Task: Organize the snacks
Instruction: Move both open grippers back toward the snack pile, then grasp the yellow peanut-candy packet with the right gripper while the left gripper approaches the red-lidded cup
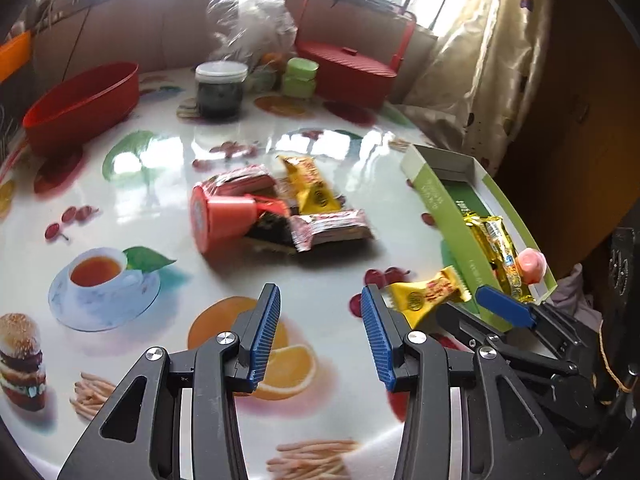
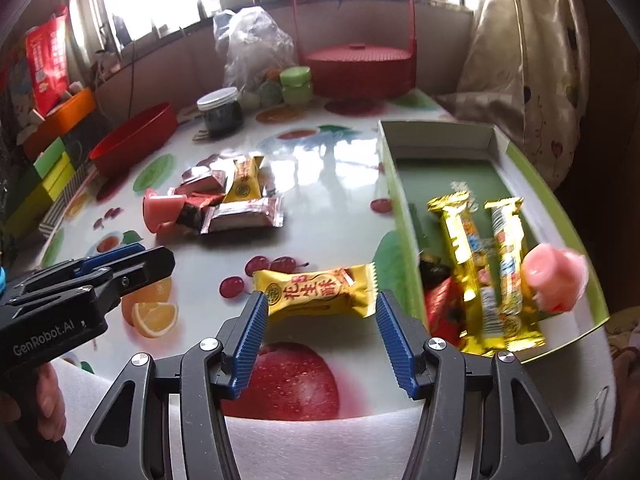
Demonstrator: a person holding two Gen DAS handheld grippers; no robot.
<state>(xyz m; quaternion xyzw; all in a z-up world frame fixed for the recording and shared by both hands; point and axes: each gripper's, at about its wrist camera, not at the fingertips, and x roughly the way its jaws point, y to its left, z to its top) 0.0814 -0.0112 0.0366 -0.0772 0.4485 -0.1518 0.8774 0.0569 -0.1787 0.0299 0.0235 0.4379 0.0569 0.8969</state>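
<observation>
A yellow peanut-candy packet (image 2: 318,290) lies on the table just in front of my open right gripper (image 2: 318,320), between its fingertips; it also shows in the left wrist view (image 1: 428,294). A green box (image 2: 394,184) to the right holds two gold bars (image 2: 460,240), a pink jelly cup (image 2: 554,280) and a red wrapper (image 2: 442,308). A snack pile with a pink jelly cup (image 1: 218,218), brown packets (image 1: 332,230) and a yellow packet (image 1: 308,184) lies mid-table. My left gripper (image 1: 320,312) is open and empty, above the table short of the pile.
A red bowl (image 1: 80,100), a dark jar (image 1: 220,88), a green jar (image 1: 300,76), a clear plastic bag (image 1: 250,16) and a red lidded basket (image 1: 348,68) stand at the back. Coloured boxes (image 2: 52,176) are stacked far left. A curtain (image 2: 520,60) hangs right.
</observation>
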